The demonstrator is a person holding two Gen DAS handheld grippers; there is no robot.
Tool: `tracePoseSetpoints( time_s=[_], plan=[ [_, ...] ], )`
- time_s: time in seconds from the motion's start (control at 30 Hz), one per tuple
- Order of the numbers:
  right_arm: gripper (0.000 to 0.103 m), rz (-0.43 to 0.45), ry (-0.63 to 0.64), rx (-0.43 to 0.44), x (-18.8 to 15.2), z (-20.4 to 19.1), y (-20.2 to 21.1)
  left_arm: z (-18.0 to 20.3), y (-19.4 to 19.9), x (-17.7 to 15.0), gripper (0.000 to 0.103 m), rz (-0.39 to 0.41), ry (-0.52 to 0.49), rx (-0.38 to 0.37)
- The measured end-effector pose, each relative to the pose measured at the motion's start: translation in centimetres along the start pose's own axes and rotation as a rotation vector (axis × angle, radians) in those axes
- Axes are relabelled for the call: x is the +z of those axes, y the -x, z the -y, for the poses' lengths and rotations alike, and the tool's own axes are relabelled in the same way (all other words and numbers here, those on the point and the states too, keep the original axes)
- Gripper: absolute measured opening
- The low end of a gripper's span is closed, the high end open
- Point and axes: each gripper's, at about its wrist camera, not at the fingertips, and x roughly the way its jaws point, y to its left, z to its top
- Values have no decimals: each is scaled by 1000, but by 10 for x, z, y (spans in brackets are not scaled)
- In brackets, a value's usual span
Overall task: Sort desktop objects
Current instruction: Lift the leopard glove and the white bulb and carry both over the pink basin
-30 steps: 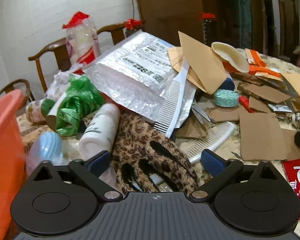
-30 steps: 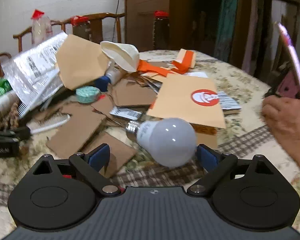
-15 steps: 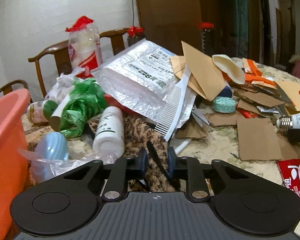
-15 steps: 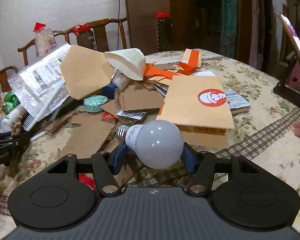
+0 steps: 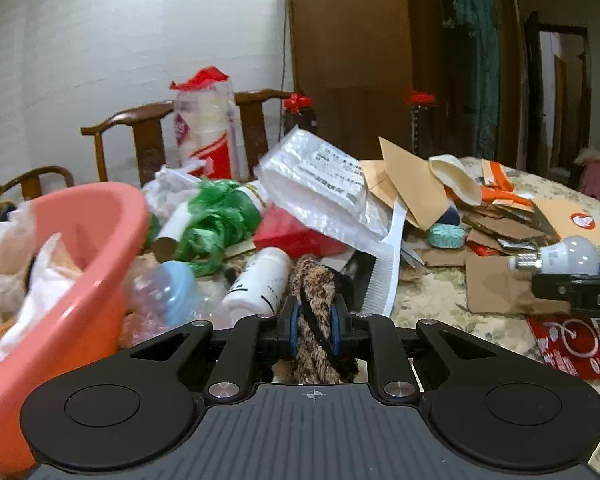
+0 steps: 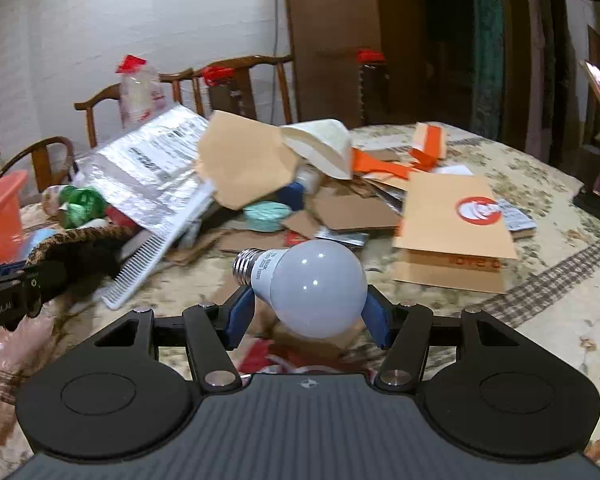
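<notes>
Clamping complete on both sides: a second ago jaws were spread over resting items; now left gripper point(image 5: 313, 326) pinches leopard-print fabric point(image 5: 311, 300), right gripper point(image 6: 307, 314) pinches bulb point(image 6: 312, 286), both lifted off worktop point(image 6: 548, 280). Sorting next, likely toward pink basin point(image 5: 80, 248). Bulb print, mailer label too small to read.

Basin point(image 5: 100, 248) left of bottle point(image 5: 260, 284)
</notes>
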Motion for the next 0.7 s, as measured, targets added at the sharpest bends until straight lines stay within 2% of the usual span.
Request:
tracePoseSetpoints(
  time_s=[0.2, 0.7],
  plan=[
    [63, 21, 30, 40, 0, -22, 4, -7, 24, 2, 11, 40, -15, 17],
    [63, 84, 60, 97, 22, -53, 15, -22, 78, 64, 11, 237, -42, 91]
  ],
)
